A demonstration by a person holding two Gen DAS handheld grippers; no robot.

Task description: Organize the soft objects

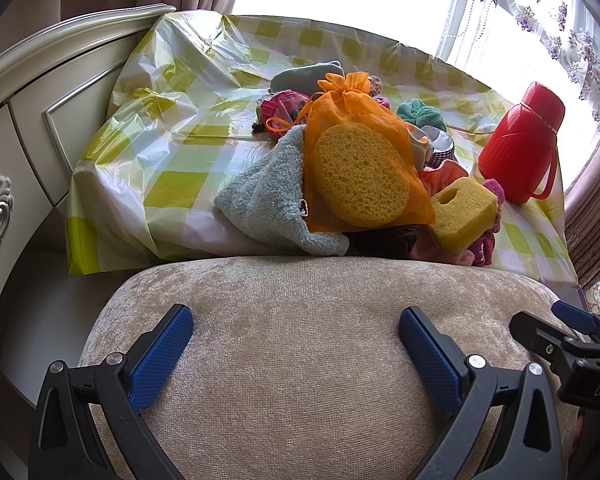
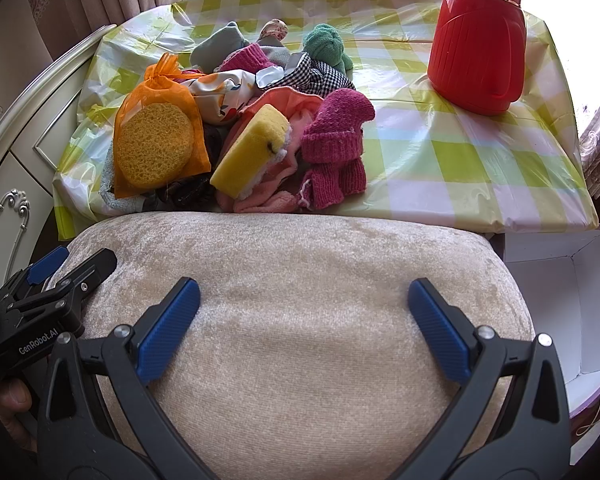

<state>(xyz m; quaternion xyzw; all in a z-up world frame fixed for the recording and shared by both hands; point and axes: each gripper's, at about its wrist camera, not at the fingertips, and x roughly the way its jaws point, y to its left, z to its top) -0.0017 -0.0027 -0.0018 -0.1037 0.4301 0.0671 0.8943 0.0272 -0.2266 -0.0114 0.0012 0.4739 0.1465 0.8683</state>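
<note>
Hovering over the beige velvet stool cushion, both claws spread wide w/ nothing between the blue pads: left claw, right claw. Soft-object pile sits straight ahead past the cushion's far edge, on the counter under a crinkly green-check plastic cover.

Key relation: pile is fwd of both claws. From the right claw it lies fwd-left, from the left claw fwd-right, so roughly between them. The white open box is low on the right, beside the stool, so right arm is nearer to it; probably the drop spot, can't confirm.

Nearest items:
- orange mesh pouch w/ round porous sponge inside, leaning on pale blue terry towel, long axis tilted up-away
- yellow block sponge, hole in one face, long axis diagonal, resting on pink fleece
- magenta knit glove, ribbed, right edge of pile

Red ribbed plastic thermos is rigid, stands well apart on the right, not part of the job imo
</note>
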